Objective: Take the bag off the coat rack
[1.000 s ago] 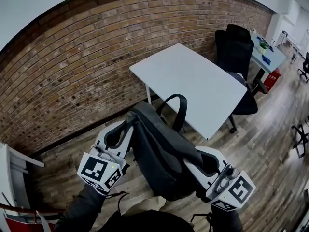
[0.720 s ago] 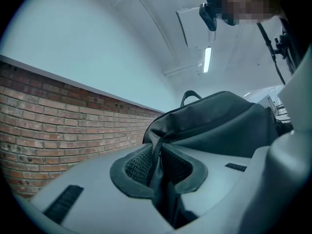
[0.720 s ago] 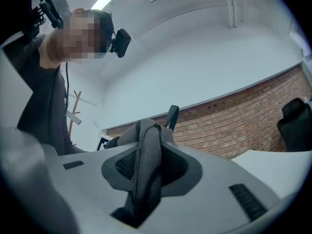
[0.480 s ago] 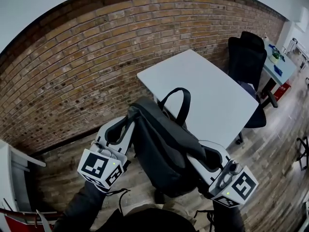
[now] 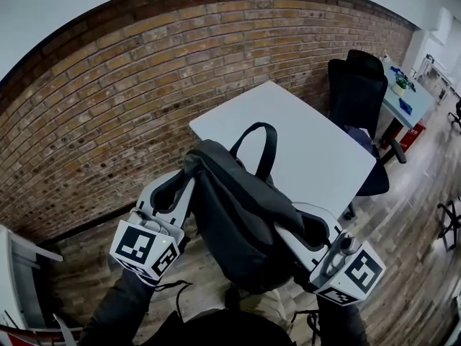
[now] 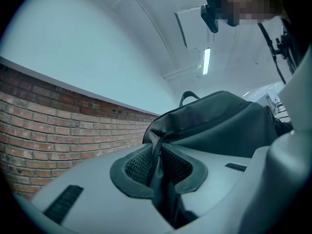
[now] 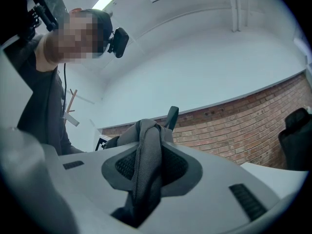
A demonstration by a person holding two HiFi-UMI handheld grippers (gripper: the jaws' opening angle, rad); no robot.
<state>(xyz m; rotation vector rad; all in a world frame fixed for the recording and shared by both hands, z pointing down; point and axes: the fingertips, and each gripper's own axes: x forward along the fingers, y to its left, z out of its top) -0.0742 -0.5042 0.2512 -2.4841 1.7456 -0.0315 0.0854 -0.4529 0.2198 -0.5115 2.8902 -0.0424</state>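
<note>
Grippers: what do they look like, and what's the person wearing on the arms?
Both the left gripper and right gripper are pale grey plastic with dark textured pads. Each carries a white cube printed with black square markers. The sleeves are dark.

Even, bright indoor light falls from overhead: a ceiling strip light glows high above the left gripper, beyond its jaws, and a second lamp burns white up and to the left of the right gripper. Both gripper views carry a cool blue-grey cast and black rounded corners, and the pale jaw shells nearest the lens are in soft focus. In the head view the brick wall ahead of both grippers bows into an arc. The white table beyond them is close to glare. The dark bag between them loses its folds in shadow. Edges there read crisp.
</note>
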